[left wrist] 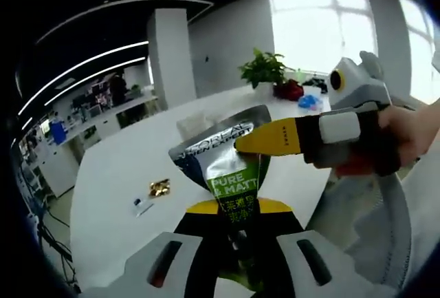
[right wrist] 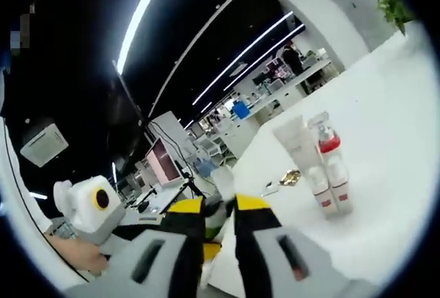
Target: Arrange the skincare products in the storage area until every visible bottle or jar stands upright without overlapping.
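In the left gripper view the left gripper (left wrist: 234,224) has its two yellow-tipped jaws closed on the lower part of a silver and green tube (left wrist: 227,167), which stands up between them and carries the words "PURE MATT" on its green band. The tube's flat crimped end reaches above the jaws, and there the right gripper (left wrist: 265,140) comes in from the right of the jaws, its yellow tip lying against the tube's upper edge; a hand (left wrist: 412,136) holds that gripper's grey body. Whether its jaws pinch the tube or only touch it cannot be told from this view. Beyond the tube lies a white table (left wrist: 124,167); to the left of the jaws, well apart from them, a small gold wrapper (left wrist: 159,188) and a little white item (left wrist: 143,206) rest on it. Far ahead of the jaws stands a potted plant (left wrist: 263,69). In the right gripper view the right gripper's (right wrist: 221,226) jaws stand narrow, with a pale sliver of something between them that is too blurred to name. To the right of those jaws and ahead of them, three products stand upright and close together on the table (right wrist: 385,105): a white tube (right wrist: 295,143), a red-collared bottle (right wrist: 328,148) and a white bottle with a red base (right wrist: 321,189) in front of the tube.
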